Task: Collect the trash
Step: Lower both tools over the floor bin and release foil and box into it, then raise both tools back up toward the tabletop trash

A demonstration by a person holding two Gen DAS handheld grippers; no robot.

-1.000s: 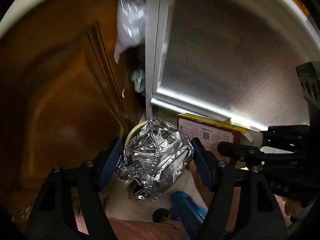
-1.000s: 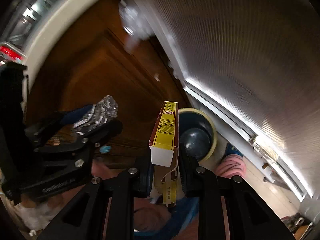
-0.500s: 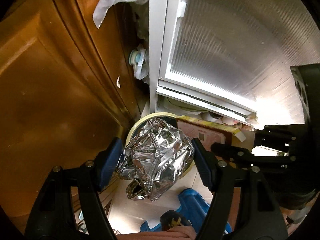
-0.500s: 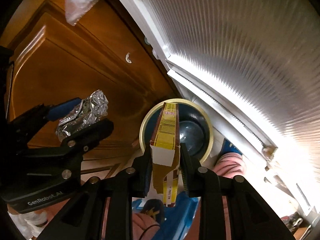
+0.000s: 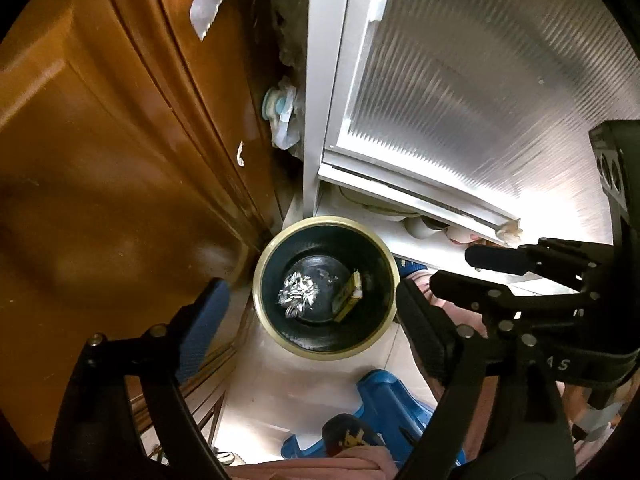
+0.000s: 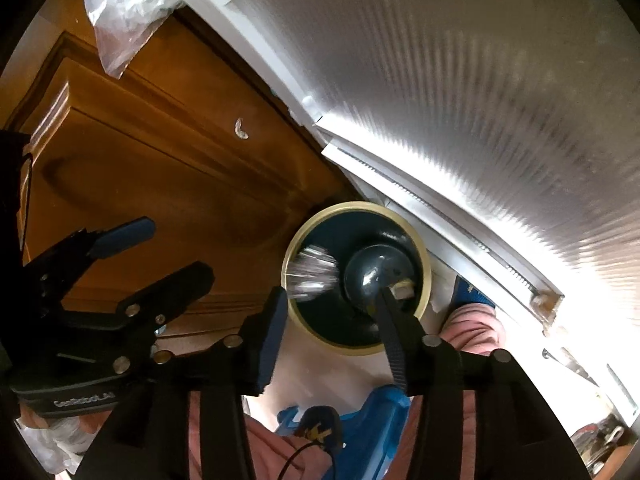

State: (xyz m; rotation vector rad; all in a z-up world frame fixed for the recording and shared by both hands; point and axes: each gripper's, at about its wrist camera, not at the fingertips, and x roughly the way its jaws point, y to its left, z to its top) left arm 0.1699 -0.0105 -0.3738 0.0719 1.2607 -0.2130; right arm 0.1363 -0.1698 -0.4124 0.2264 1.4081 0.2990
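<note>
My left tool stands wide, jaws opening, nothing between the pads; my right tool is partly spread, jaws opening, also empty. Both point down at the trash bin, a round dark-blue pail with a pale yellow rim, on the floor in the corner between a brown wooden cabinet and a ribbed translucent door. The crumpled foil ball, silver and sharply creased, lies in the bin bottom, left of centre. The yellow carton leans at the bottom right of it. The left view shows both pieces sharp; in the right view the foil is a motion-blurred streak and the carton is half hidden behind my right finger. My right tool's view alone shows a blue stool between my knees.
</note>
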